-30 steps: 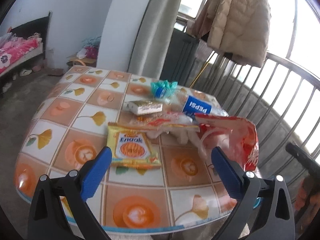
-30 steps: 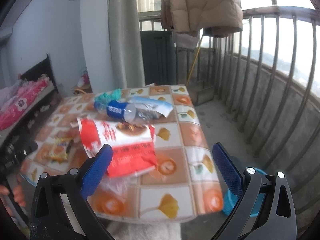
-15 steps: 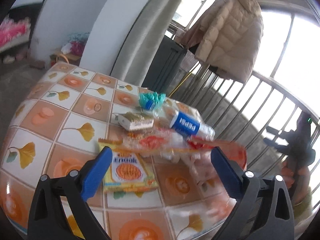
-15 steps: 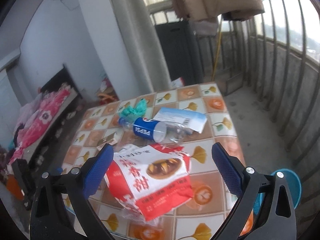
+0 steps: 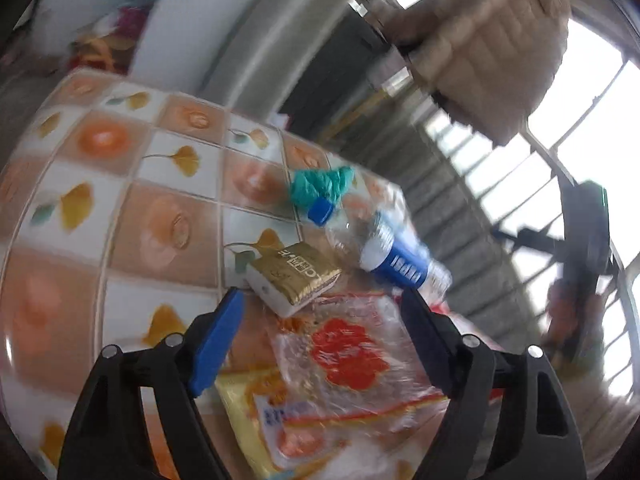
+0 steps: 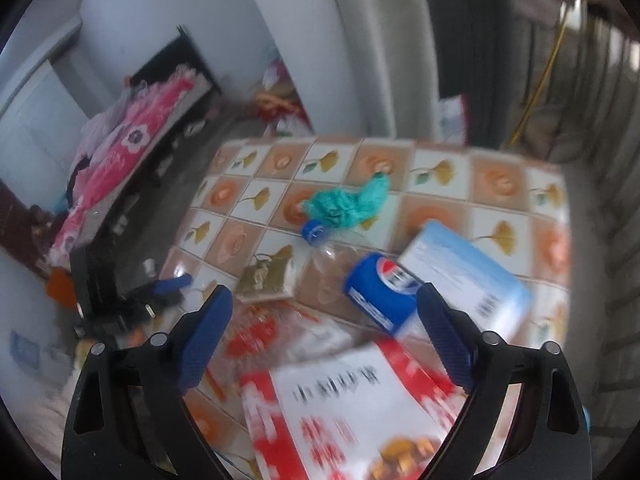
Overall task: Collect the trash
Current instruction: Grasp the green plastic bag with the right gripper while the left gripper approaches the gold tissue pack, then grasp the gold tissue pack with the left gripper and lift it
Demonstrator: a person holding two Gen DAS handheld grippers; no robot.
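Your left gripper (image 5: 320,320) was spread wide and empty above the clear red-printed wrapper (image 5: 352,356), with the gold packet (image 5: 292,276) just ahead on the tiled counter (image 5: 160,216). Your right gripper (image 6: 324,328) was also wide, holding nothing, over the red snack bag (image 6: 352,412), beside the Pepsi bottle (image 6: 376,292).

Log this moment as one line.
left gripper: open, empty | right gripper: open, empty | Pepsi bottle, red bag: on table
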